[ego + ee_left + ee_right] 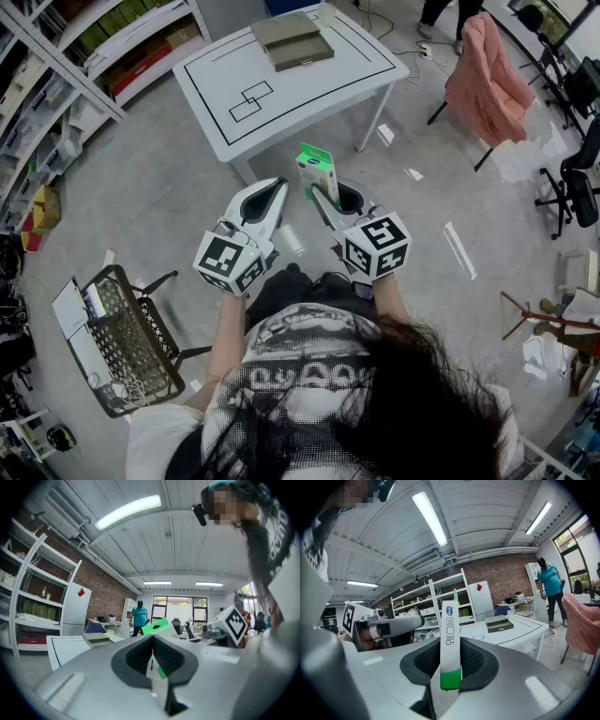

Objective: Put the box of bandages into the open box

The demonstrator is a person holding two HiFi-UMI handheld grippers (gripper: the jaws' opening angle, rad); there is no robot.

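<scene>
The box of bandages [317, 172], white with green ends, stands upright between the jaws of my right gripper [325, 197], which is shut on it. In the right gripper view the box [450, 634] fills the gap between the dark pads [476, 660]. My left gripper [277, 186] hangs beside it to the left, its tips together and nothing seen in them [152, 640]; from there the green box [156, 626] shows just above the jaws. The open grey box [292, 42] lies on the far end of the white table [281, 94], well ahead of both grippers.
Metal shelves [66, 56] line the left side. A wire basket stand [131, 347] is at lower left, a small white cylinder [292, 241] lies on the floor, and a pink cloth hangs over a chair [487, 80]. A person in a teal shirt [550, 585] stands beyond the table.
</scene>
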